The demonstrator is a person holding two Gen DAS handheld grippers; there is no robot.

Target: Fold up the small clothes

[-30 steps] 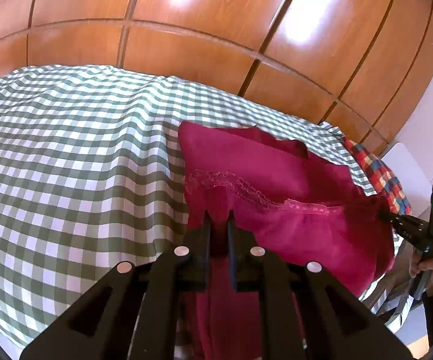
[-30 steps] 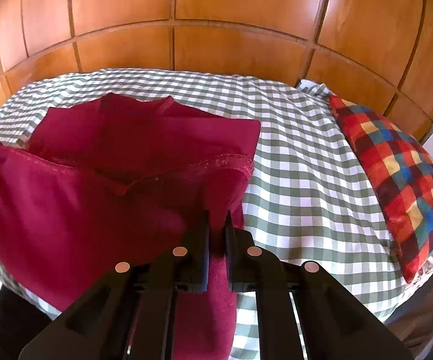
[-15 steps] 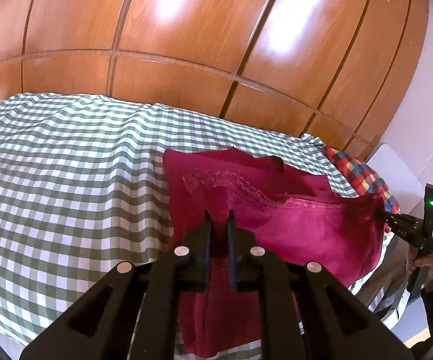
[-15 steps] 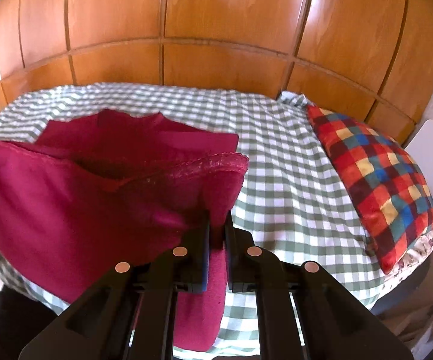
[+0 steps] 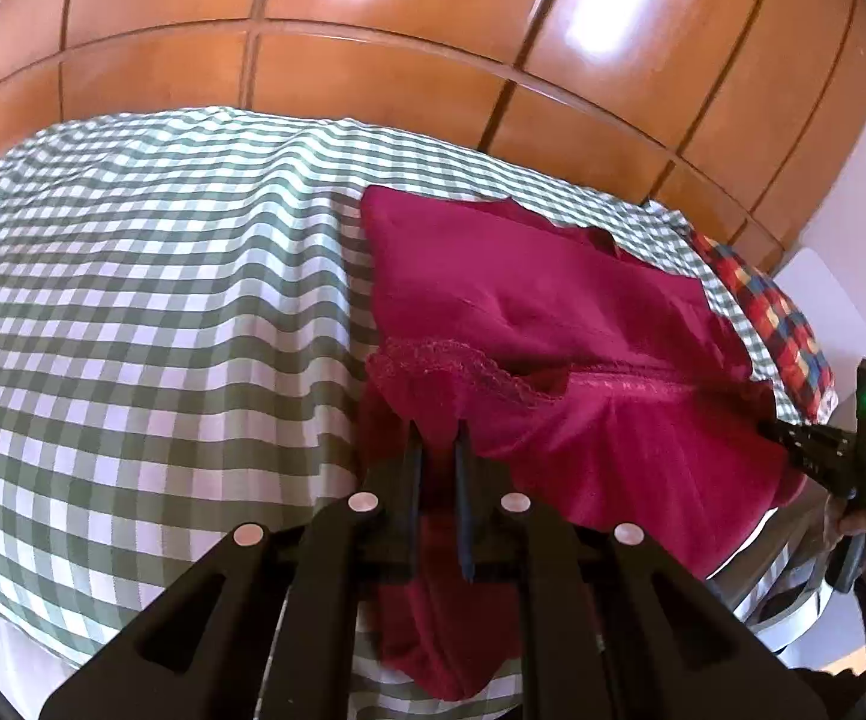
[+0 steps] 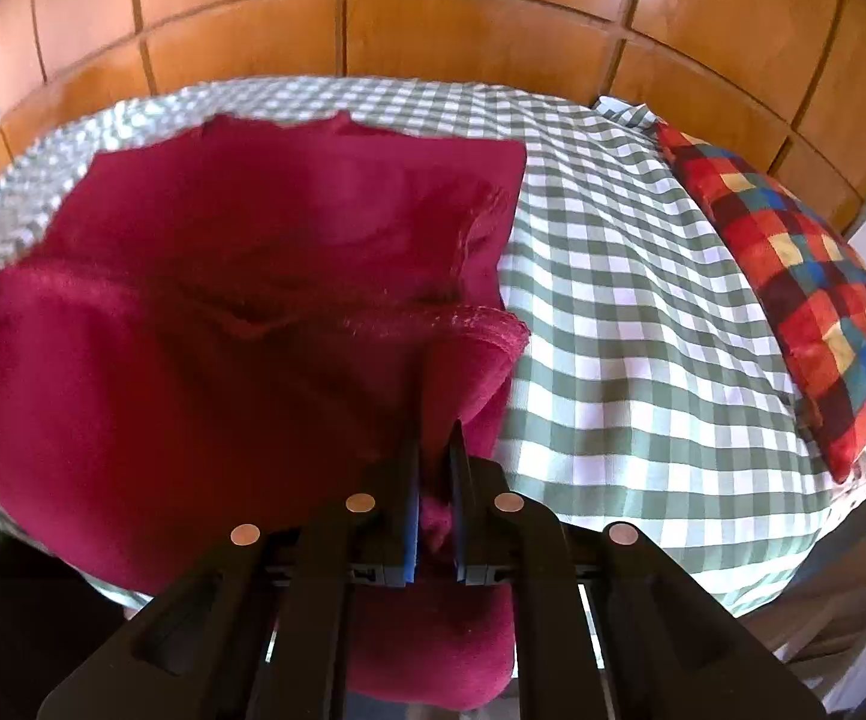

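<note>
A crimson garment (image 5: 529,312) with a lace-trimmed hem lies on the green-and-white checked bed (image 5: 145,312), its near part raised between my two grippers. My left gripper (image 5: 436,429) is shut on the lace-edged left corner. In the right wrist view the same garment (image 6: 241,252) spreads to the left, and my right gripper (image 6: 436,426) is shut on its right corner, with cloth bunched between the fingers. The right gripper's black body (image 5: 817,450) with a green light shows at the left view's right edge, pulling the hem taut. Cloth hangs below both grippers.
A glossy wooden panelled wall (image 6: 433,18) stands behind the bed. A red, blue and yellow checked pillow (image 6: 805,264) lies at the bed's right end. The bed's near edge (image 6: 751,594) drops off close below the grippers. A white surface (image 5: 835,288) sits beyond the pillow.
Both grippers have come down and forward with the raised hem over the flat part of the garment. The bed fills more of both views than half a second ago.
</note>
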